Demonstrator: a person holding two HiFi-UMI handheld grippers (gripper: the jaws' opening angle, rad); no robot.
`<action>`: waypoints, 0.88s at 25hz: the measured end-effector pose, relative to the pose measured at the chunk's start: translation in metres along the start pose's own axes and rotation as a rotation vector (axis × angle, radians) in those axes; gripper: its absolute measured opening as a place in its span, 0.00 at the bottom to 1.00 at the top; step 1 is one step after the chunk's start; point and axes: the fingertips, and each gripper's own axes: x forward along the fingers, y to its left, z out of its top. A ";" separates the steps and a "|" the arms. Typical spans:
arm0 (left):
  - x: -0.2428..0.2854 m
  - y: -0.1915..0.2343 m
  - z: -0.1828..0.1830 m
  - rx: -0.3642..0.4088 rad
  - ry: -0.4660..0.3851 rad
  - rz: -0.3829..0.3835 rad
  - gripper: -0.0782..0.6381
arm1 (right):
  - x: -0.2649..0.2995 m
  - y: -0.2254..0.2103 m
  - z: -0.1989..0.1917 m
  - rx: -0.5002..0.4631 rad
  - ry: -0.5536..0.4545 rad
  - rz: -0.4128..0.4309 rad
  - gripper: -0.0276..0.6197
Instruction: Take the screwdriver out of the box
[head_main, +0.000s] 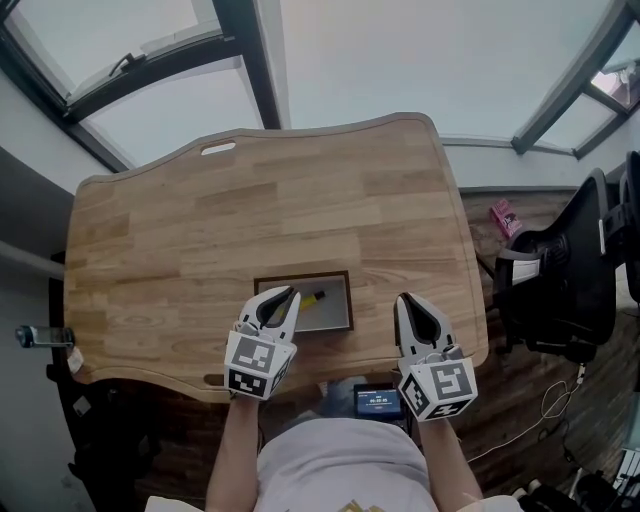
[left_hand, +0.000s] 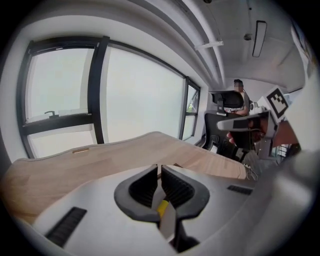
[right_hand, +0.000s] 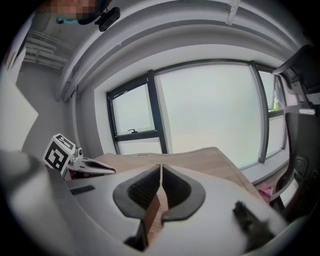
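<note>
Head view: screwdriver lies in box, not yet gripped. Left gripper hangs over the box's left rim, jaws pressed together and empty, probably staged for the pick. Right gripper, jaws together, sits beside the box, leaving access free.

Near the front edge of the desk lies the box, screwdriver inside; left tongs over its left end, right tongs to its right.

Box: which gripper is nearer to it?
Left. The left gripper hangs over the box's left edge, tips near the screwdriver; the right gripper is off to the box's right, over the table.
</note>
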 end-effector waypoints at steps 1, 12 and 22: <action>0.003 -0.001 -0.003 0.008 0.018 -0.007 0.13 | 0.002 -0.001 -0.001 0.003 0.005 -0.001 0.09; 0.036 -0.012 -0.034 0.015 0.173 -0.114 0.13 | 0.024 -0.009 -0.021 0.032 0.071 0.012 0.09; 0.060 -0.023 -0.064 0.001 0.314 -0.199 0.26 | 0.046 -0.015 -0.043 0.052 0.143 0.033 0.09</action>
